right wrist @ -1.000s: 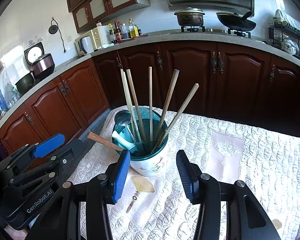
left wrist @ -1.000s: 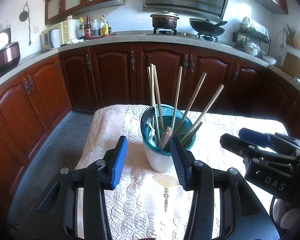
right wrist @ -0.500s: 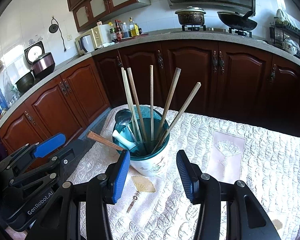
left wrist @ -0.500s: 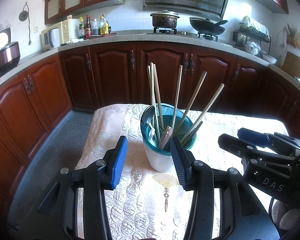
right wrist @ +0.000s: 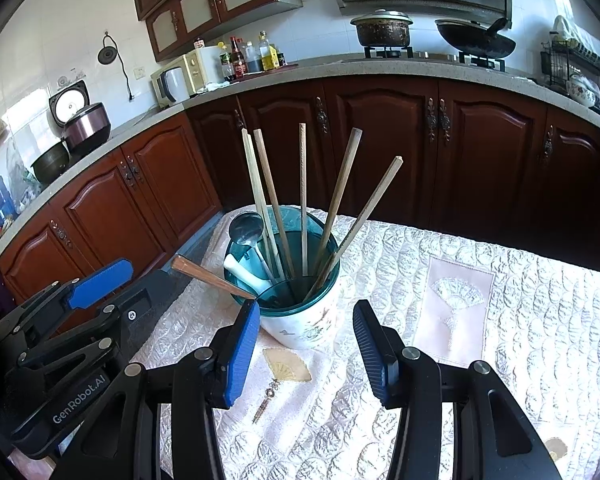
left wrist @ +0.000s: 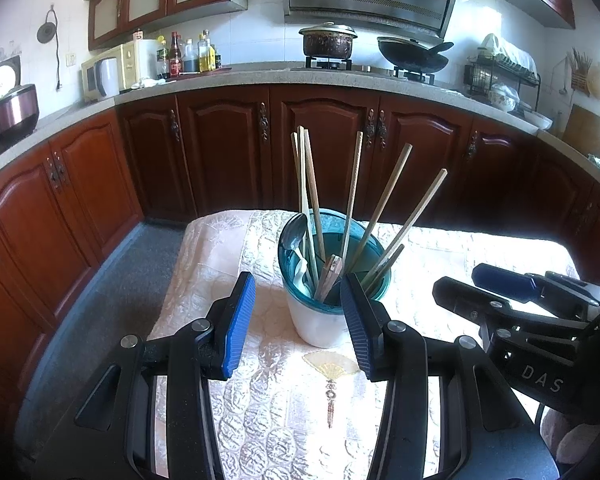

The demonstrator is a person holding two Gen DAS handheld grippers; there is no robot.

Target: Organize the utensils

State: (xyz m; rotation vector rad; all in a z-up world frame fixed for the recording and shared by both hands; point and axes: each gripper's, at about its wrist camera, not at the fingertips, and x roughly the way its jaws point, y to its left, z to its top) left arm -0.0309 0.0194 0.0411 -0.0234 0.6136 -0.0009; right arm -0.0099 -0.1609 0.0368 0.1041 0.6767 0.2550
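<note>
Both hand-held grippers hover with jaws spread wide and nothing between them. Over the last second almost nothing changes: the left hand-held gripper (left wrist: 296, 320) and the right hand-held gripper (right wrist: 306, 350) stay parked in front of the utensil holder (left wrist: 320, 316), with only a slight drift of the right one in the left camera's view. No utensil has moved in that time. That stillness suggests the sorting is finished or paused, since no loose cutlery shows on the quilted cloth (right wrist: 480, 360) covering the desk.

Seen from the left wrist, the holder, a white cup with a teal inner rim, stands just beyond the blue pads, between their lines and a little toward the right pad, upright on the cloth. The right wrist shows the same holder (right wrist: 300, 316) just ahead of its own fingers, nearer the left pad.

Inside it, wooden chopsticks (right wrist: 302, 196) fan upward, a metal spoon (right wrist: 245, 229) leans at the left rim beside a white ceramic spoon (right wrist: 240, 270), and a brown wooden handle (right wrist: 208, 276) juts out low over the rim toward the left hand-held gripper. That handle looks the least settled item.

Beyond the desk run dark red kitchen cabinets (left wrist: 228, 148) and a counter with a pot (left wrist: 327, 42) and a wok (left wrist: 414, 56) on the stove.
</note>
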